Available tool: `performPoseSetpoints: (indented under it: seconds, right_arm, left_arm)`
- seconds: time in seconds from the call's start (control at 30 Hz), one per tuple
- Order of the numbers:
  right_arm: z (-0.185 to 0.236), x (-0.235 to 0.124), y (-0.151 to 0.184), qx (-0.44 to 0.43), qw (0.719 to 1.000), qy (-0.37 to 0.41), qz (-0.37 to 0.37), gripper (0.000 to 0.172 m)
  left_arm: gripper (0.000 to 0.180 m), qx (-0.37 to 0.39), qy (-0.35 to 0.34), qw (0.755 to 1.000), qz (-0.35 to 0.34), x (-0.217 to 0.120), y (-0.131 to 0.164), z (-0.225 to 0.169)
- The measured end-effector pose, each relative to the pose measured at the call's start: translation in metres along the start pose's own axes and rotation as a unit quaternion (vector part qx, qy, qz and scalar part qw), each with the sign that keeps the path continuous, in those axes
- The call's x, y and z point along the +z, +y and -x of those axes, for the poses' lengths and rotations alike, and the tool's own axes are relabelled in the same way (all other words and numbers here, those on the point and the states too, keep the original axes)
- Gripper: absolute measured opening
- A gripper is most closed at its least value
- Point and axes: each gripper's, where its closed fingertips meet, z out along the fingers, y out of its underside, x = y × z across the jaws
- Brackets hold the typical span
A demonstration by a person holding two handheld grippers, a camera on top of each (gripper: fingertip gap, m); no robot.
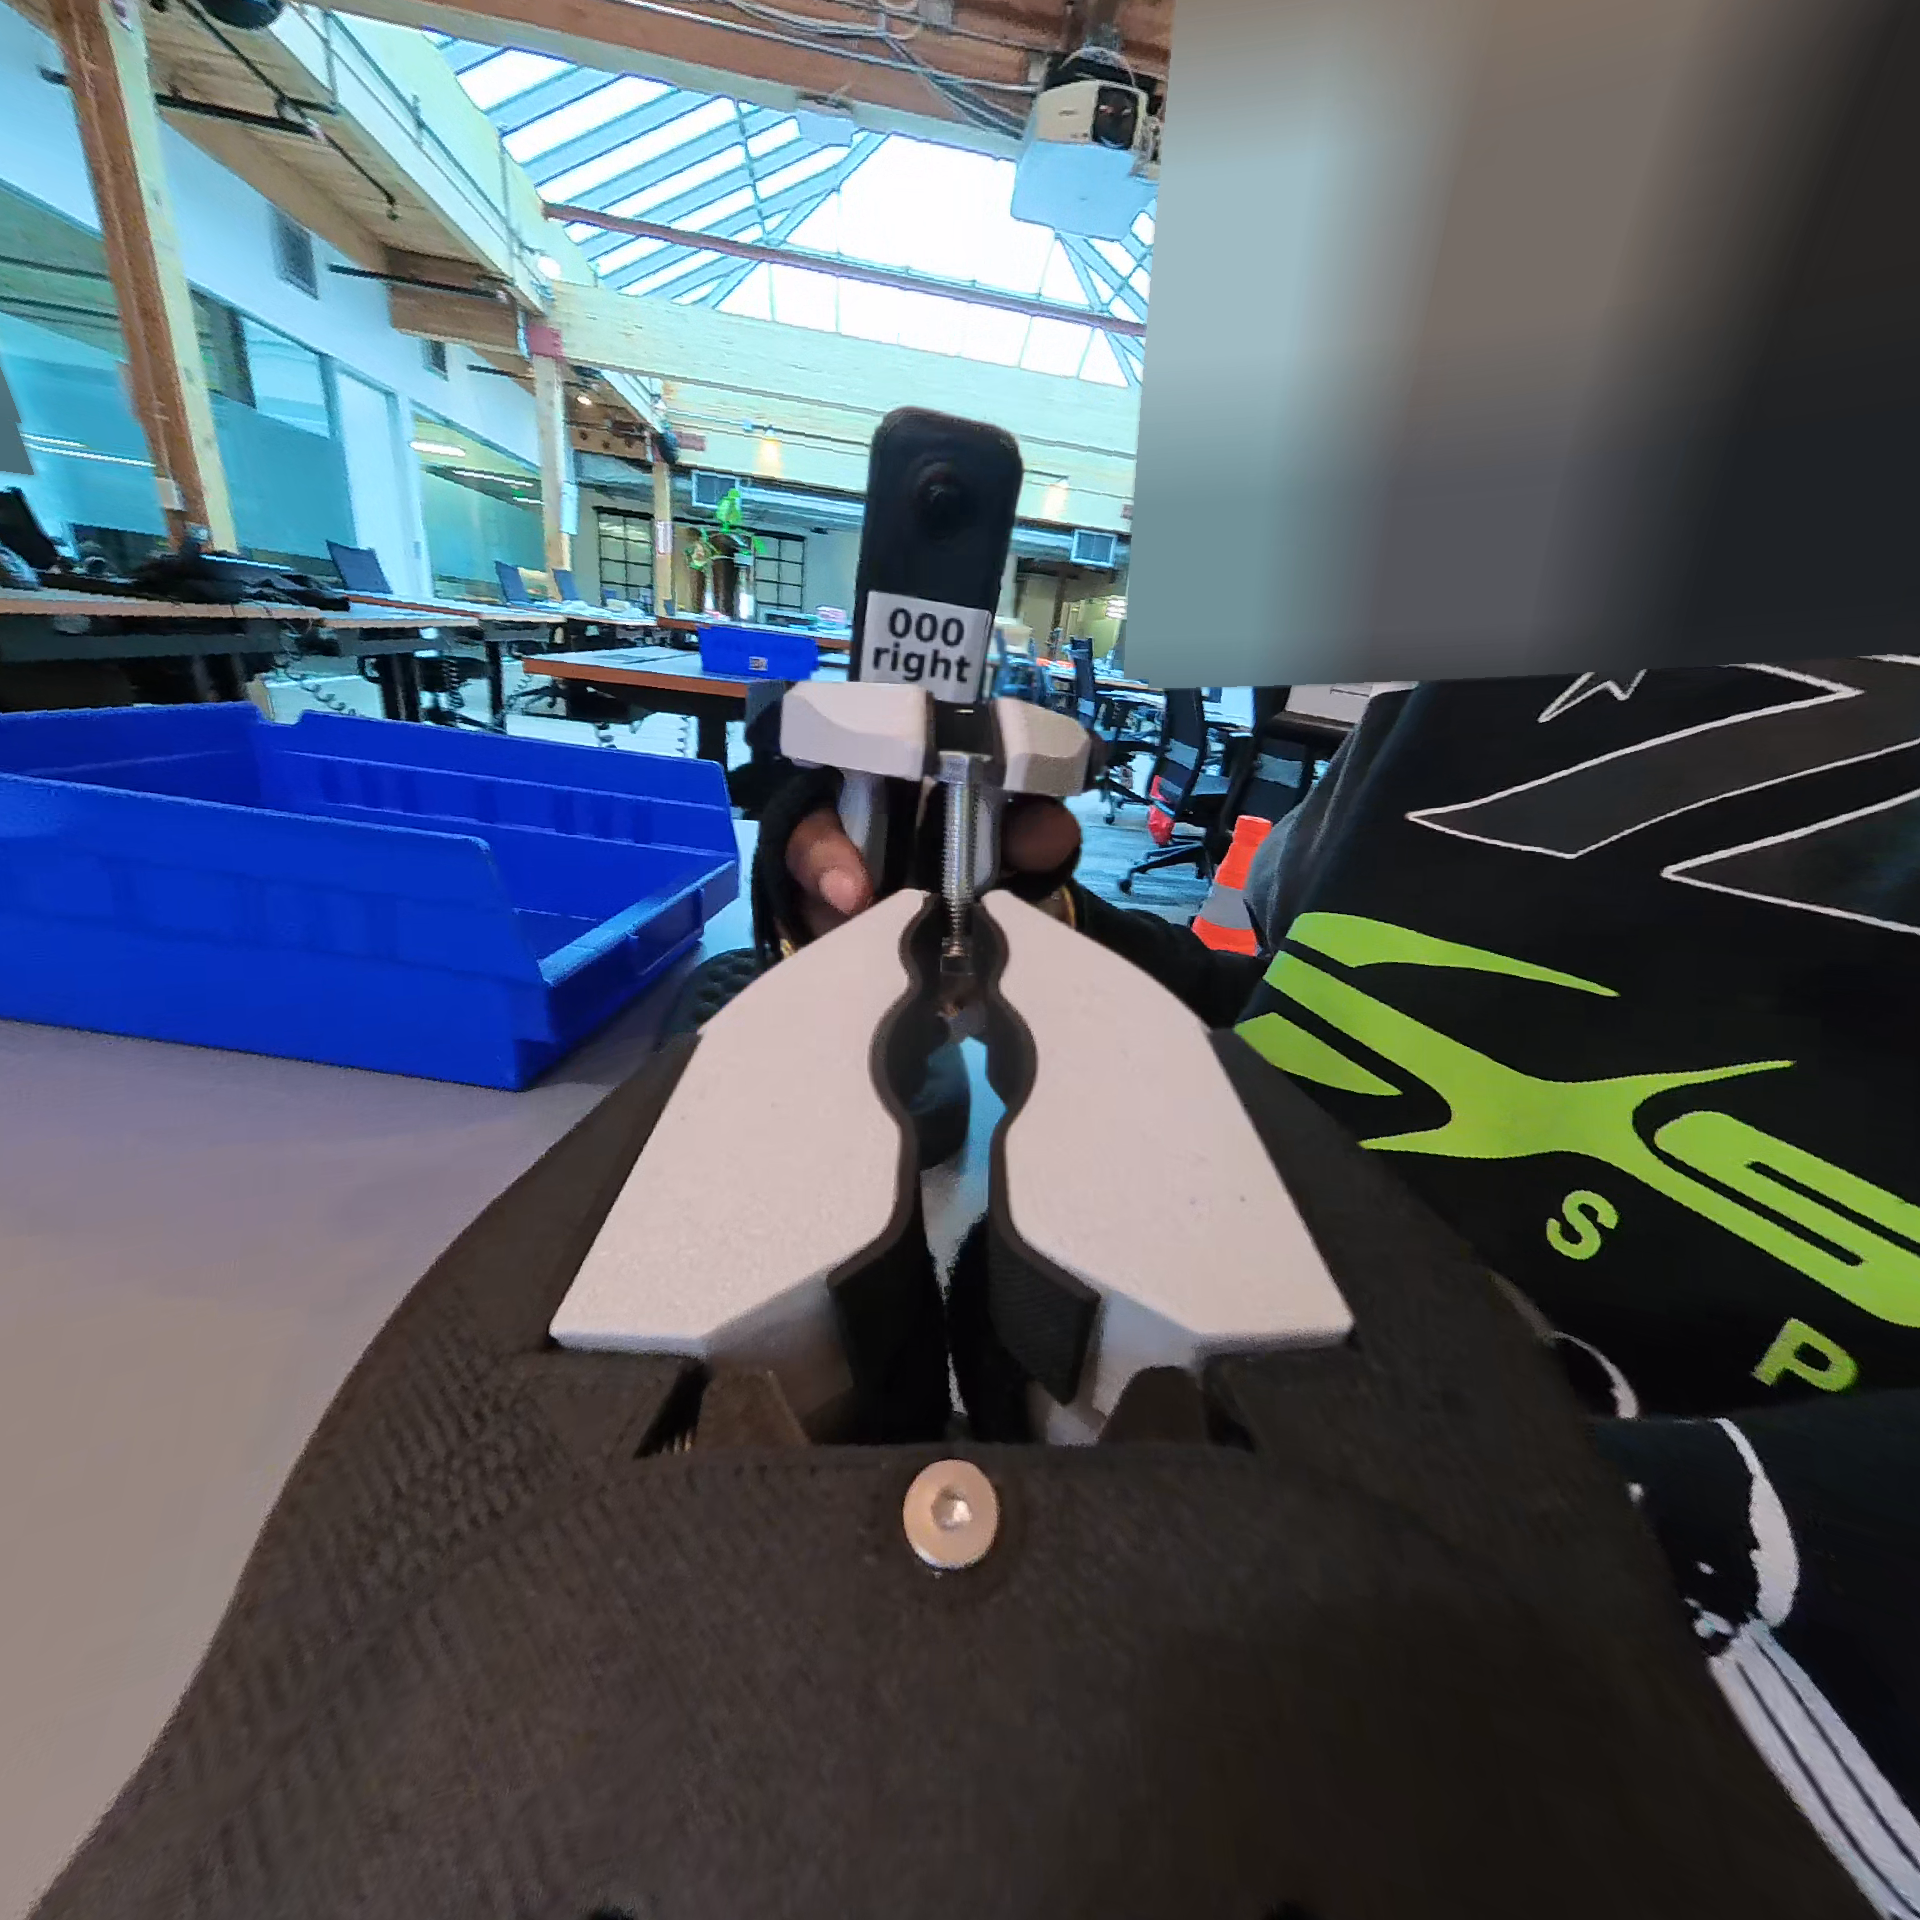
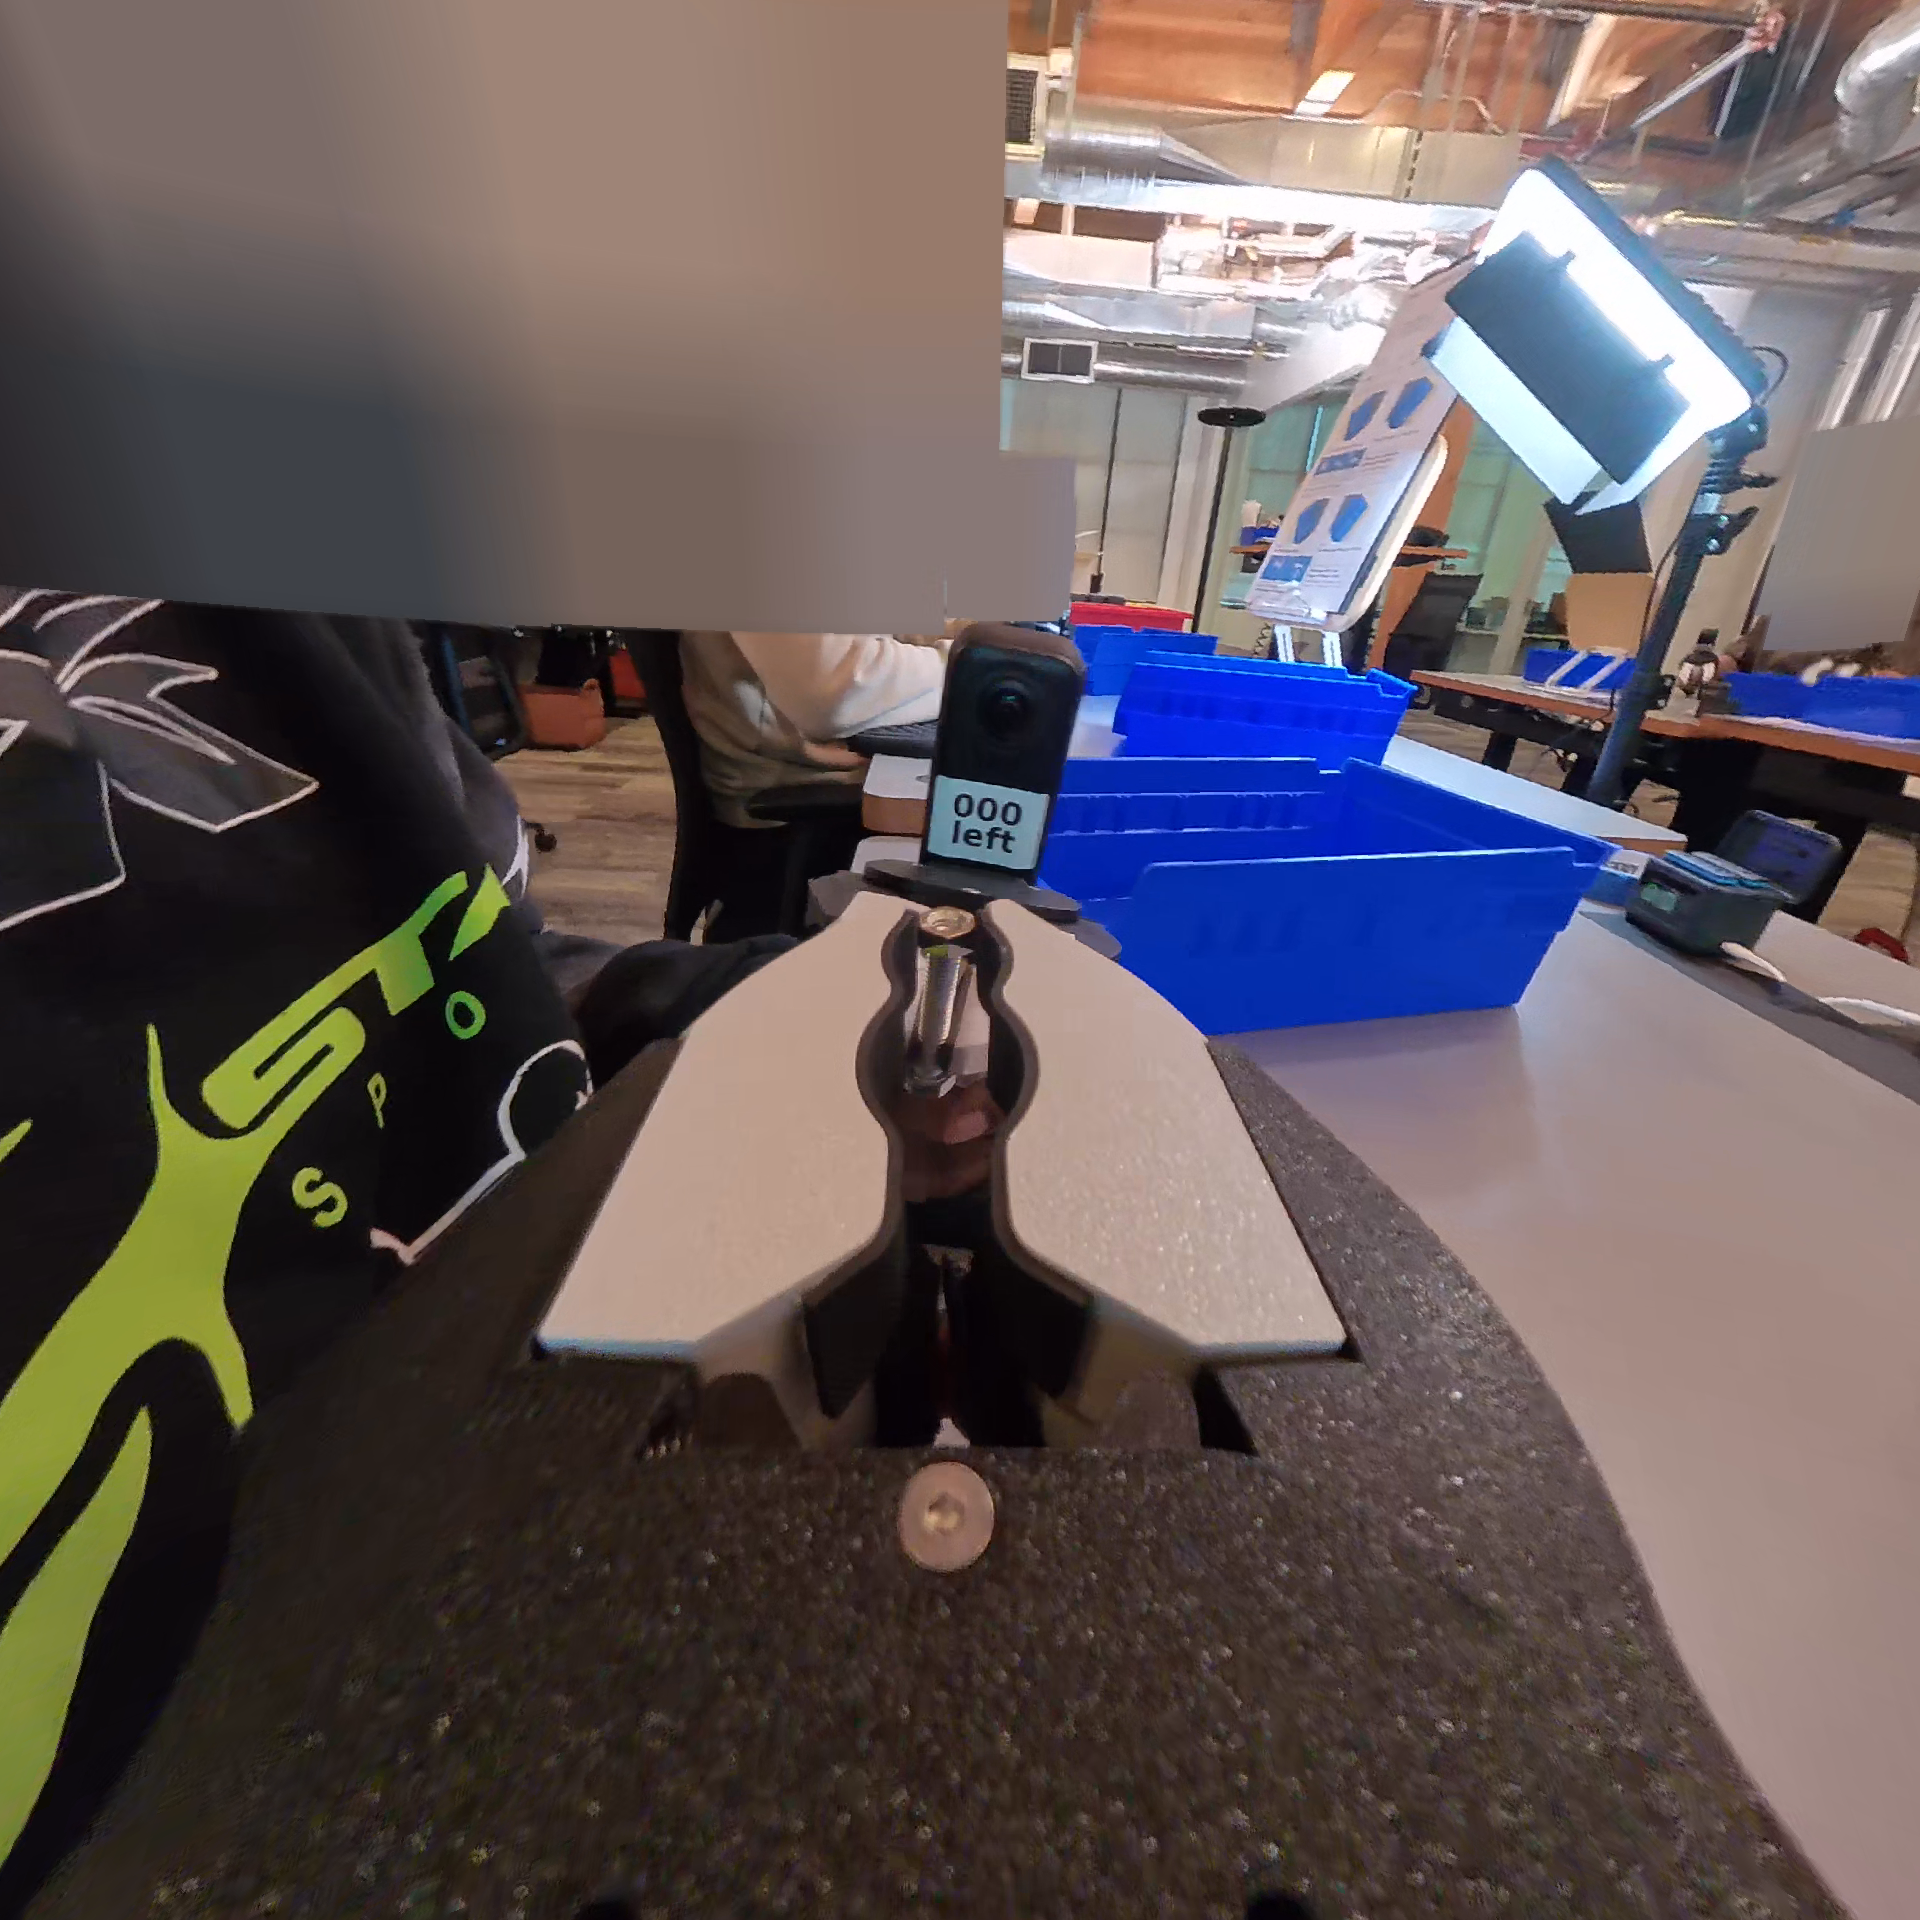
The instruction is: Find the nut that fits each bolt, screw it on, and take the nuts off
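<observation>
A silver hex bolt stands upright between the two grippers, above the grey table. My right gripper faces the left wrist camera and is shut on the bolt's head. In the right wrist view the head sits pinched between the right gripper's fingertips, and the shaft runs down through the jaw gap. My left gripper is shut on the threaded lower end of the shaft. A wider metal piece sits at that lower end; I cannot tell whether it is a nut.
A blue bin stands on the table to the left; blue bins also show in the right wrist view. The person's black and green shirt is close. An orange cone, a light panel and a small black device stand farther off. My left and right fingertips are right by each other.
</observation>
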Motion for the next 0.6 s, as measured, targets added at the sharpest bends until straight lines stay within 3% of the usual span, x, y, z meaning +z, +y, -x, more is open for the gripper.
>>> performPoseSetpoints:
  seconds: [0.3, 0.6]
  right_arm:
    - [-0.041, 0.004, -0.004, 0.053, 0.989, 0.13, -0.042, 0.045]
    - [-0.047, 0.003, 0.001, 0.053, 0.988, 0.143, -0.034, 0.044]
  left_arm:
    - [0.005, 0.041, -0.122, 0.991, -0.028, -0.011, -0.01, 0.029]
    - [0.005, 0.035, -0.118, 0.992, -0.033, -0.012, -0.011, 0.029]
